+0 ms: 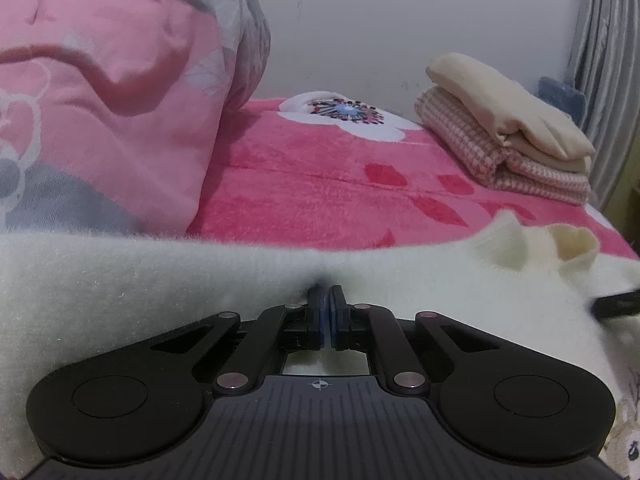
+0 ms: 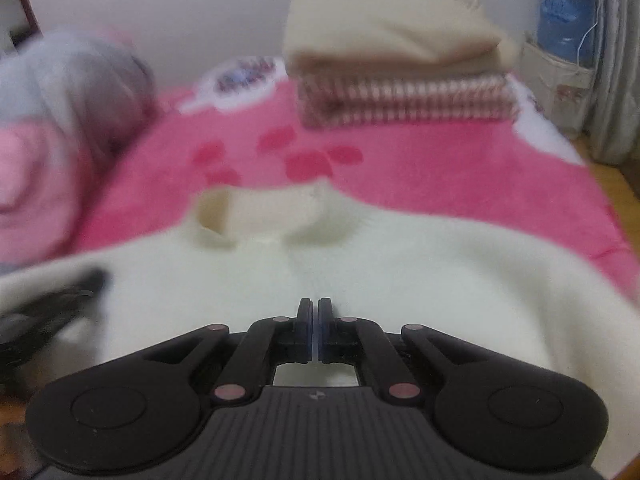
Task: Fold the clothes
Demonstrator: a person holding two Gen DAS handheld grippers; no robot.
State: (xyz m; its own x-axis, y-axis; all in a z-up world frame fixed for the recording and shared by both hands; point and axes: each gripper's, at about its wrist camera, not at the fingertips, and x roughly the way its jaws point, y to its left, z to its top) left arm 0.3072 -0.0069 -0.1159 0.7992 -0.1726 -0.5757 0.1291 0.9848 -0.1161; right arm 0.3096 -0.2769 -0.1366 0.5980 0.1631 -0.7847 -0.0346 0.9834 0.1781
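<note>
A fluffy white sweater [image 1: 160,280] lies spread across the near part of the pink bed, its ribbed collar [image 1: 560,240] toward the right. My left gripper [image 1: 325,292] is shut on a pinch of this sweater, and the fabric puckers at the fingertips. In the blurred right wrist view the sweater [image 2: 440,272] fills the foreground with its collar [image 2: 256,216] ahead. My right gripper [image 2: 314,304] is shut with a crease of the sweater running into its tips. Each gripper shows at the edge of the other's view: the right gripper [image 1: 616,306] and the left gripper [image 2: 52,304].
A stack of folded clothes [image 1: 508,136], cream over pink check, sits at the far right of the pink flowered blanket [image 1: 320,180]; the same stack [image 2: 400,72] faces the right gripper. A bundled pink and grey quilt [image 1: 100,100] fills the left. Beyond are a wall, a curtain [image 1: 608,40] and a blue bag [image 2: 564,16].
</note>
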